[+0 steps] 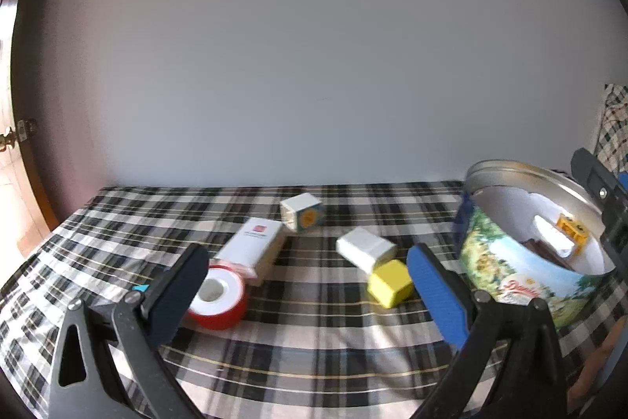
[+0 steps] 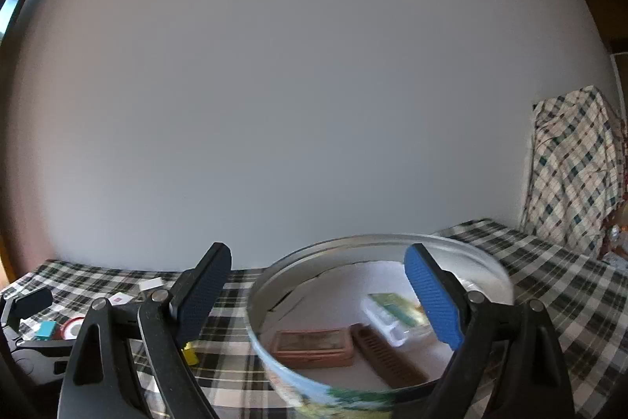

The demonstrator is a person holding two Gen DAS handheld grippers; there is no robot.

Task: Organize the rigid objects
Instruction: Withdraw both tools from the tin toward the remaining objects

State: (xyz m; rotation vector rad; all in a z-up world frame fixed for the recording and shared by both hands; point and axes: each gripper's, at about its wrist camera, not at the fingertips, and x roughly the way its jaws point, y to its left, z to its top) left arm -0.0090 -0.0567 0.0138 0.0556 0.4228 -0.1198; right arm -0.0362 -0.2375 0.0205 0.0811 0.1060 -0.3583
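Between the spread fingers of the left claw (image 1: 306,285), a yellow block (image 1: 390,282) lies on the plaid table (image 1: 314,352) beside the tin (image 1: 522,262): light, stiff, best pinched across flat faces. Right view: the right claw (image 2: 318,297) gapes empty over the tin's rim.

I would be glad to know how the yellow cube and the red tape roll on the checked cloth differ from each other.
The yellow cube is a flat-sided block, while the red tape roll is round with a white face and a hole in the middle. The cube lies near the round tin, touching a white box; the roll lies further left against a taller white box. Both rest loose on the cloth, outside the tin.
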